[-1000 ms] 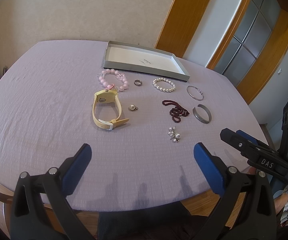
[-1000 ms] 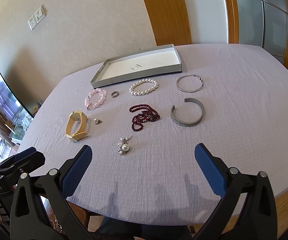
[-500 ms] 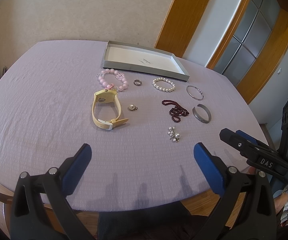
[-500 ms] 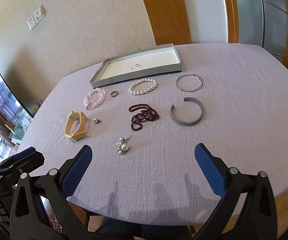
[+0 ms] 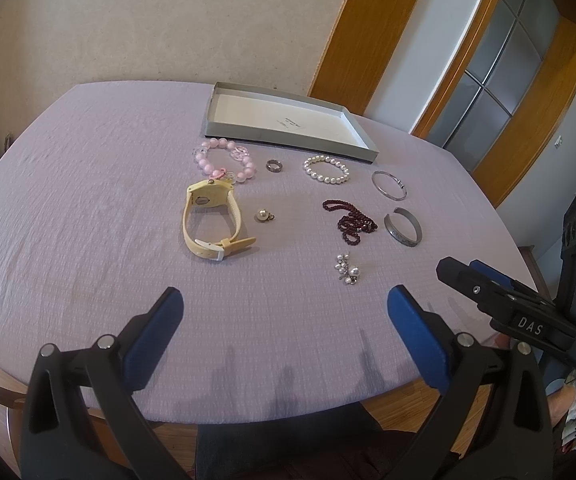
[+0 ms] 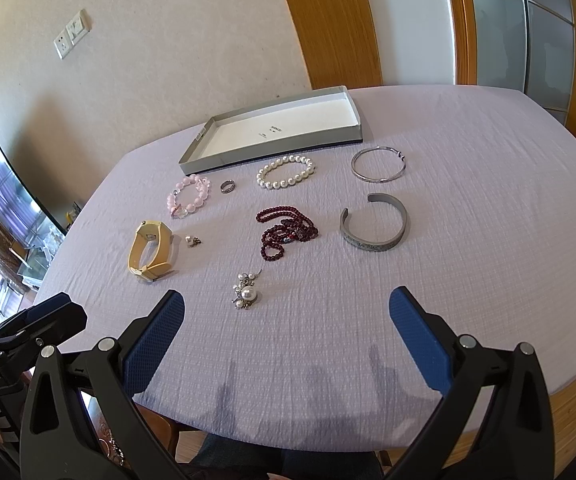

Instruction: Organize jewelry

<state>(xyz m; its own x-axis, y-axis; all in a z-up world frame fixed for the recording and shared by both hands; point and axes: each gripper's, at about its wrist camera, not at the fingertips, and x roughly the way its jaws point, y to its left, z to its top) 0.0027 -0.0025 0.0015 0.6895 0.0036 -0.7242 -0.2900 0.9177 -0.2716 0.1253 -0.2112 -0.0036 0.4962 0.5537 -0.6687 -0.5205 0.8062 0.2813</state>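
Table: a round table under a lilac crinkled cloth (image 6: 468, 200) lay ahead of both claws, all the jewelry resting on it.
Tray: a shallow grey cardboard tray with a white floor (image 5: 288, 122) (image 6: 275, 132) sat farthest from the claws, beyond every piece, nothing in it.
Left claw: the left gripper (image 5: 283, 322) hung over the near table edge, its blue-padded jaws spread wide and holding nothing.
Right claw: the right gripper (image 6: 285, 324) was likewise wide open and bare, level with the left one.
Watch: a cream-yellow plastic wristwatch (image 5: 211, 224) (image 6: 149, 250) lay on its side ahead of the left claw, slightly left.
Pink bracelet: a pink bead bracelet (image 5: 225, 164) (image 6: 188, 196) sat just beyond the watch.
Pearl bracelet: a white pearl bracelet (image 6: 285, 172) lay near the tray's front wall.
Cuff: a grey engraved metal cuff (image 6: 374, 226) lay straight ahead of the right claw, open side facing away.
Bangle: a thin silver bangle (image 6: 378, 163) sat beyond the cuff.
Beads: a dark red bead strand (image 6: 285, 230) was heaped left of the cuff.
Brooch: a pearl cluster brooch (image 6: 245, 292) lay closest to the right claw's left finger.
Ring: a small silver ring (image 6: 227, 187) sat between the two bracelets.
Pendant: a single-pearl pendant (image 6: 192, 241) lay just right of the watch.
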